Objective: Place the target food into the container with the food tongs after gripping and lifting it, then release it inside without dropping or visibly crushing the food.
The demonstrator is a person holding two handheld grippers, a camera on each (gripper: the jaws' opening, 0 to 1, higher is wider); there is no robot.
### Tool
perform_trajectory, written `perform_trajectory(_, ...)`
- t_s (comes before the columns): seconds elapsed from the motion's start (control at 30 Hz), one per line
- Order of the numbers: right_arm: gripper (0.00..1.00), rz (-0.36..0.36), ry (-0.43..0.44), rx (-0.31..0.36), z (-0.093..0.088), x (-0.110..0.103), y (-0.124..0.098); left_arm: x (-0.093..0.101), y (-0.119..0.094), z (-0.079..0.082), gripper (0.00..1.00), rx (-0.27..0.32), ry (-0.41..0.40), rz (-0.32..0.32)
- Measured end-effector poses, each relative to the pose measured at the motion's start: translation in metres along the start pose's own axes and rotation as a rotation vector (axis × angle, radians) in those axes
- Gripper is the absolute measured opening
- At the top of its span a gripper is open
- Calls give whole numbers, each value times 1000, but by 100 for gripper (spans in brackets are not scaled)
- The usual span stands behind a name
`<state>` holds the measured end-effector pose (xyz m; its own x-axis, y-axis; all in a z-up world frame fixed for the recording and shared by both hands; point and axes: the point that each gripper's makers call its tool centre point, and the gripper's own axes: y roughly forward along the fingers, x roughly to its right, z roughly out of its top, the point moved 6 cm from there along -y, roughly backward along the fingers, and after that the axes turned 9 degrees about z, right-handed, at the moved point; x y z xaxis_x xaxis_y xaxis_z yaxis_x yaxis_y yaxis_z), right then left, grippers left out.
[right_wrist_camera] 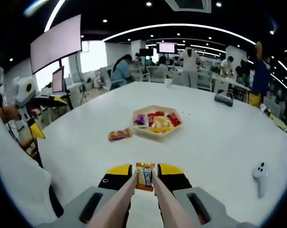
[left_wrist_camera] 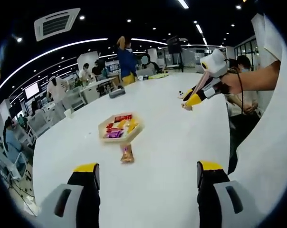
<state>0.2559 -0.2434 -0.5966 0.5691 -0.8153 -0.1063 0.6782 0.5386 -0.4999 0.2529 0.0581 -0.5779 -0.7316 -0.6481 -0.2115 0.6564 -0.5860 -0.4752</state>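
A hexagonal beige tray [left_wrist_camera: 101,128] holds several wrapped snacks on the white table [left_wrist_camera: 172,142]. One orange snack packet [left_wrist_camera: 127,154] lies on the table just in front of the tray. My left gripper [left_wrist_camera: 148,172] stands open over the near table with nothing between its jaws. My right gripper [right_wrist_camera: 145,172] is shut on pink food tongs [right_wrist_camera: 122,199]. The tongs pinch a small orange and white snack packet [right_wrist_camera: 145,177] above the table, short of the tray [right_wrist_camera: 157,135]. The loose packet [right_wrist_camera: 119,135] lies left of the tray. The right gripper [left_wrist_camera: 193,99] hangs at the far right, in a hand.
A white controller [right_wrist_camera: 260,176] lies on the table at the right and a grey object [right_wrist_camera: 224,98] sits at the far edge. The left gripper [right_wrist_camera: 34,107] shows at the left. People and desks fill the office behind the table.
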Motion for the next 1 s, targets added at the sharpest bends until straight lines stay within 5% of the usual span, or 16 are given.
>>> perform_trajectory(0.23,20,0,2,-2,3,2,2,-1,0,-1,78,-3,-2,-3)
perform_trajectory(0.9,19,30,-16,18,39,34,18,13,10,9,89,-18,-61,38)
perform_trajectory(1.0,21,59,-26,-22,36,39,23,15,12,15,89,-35,-68,78)
